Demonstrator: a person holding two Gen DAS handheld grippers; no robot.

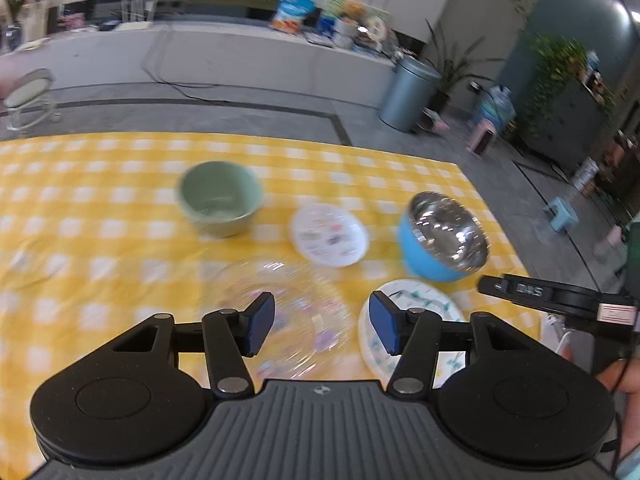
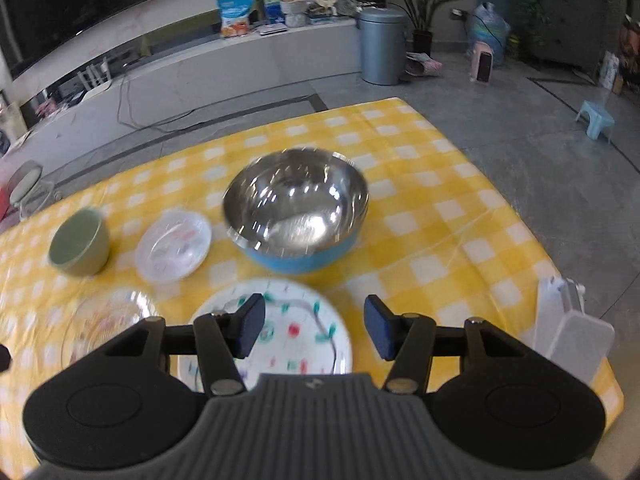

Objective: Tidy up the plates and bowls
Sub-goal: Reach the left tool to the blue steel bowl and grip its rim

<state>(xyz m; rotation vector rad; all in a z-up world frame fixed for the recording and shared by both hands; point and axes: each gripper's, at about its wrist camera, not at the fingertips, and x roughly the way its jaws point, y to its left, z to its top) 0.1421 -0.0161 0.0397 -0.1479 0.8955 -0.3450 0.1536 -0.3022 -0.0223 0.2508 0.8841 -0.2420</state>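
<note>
Upright, blue steel bowl (image 2: 296,208), mouth skyward

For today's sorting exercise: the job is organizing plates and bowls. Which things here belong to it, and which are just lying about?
Belongs: green bowl; steel bowl; small clear dish; clear glass plate; patterned plate.

Lying about: white rack; bin; blue stool.

— What do we see past our right gripper (image 2: 314,326)?
— Its jaws are apart over the patterned plate (image 2: 296,332); the steel bowl (image 2: 296,200) sits beyond — green bowl (image 2: 80,242) far left.
</note>
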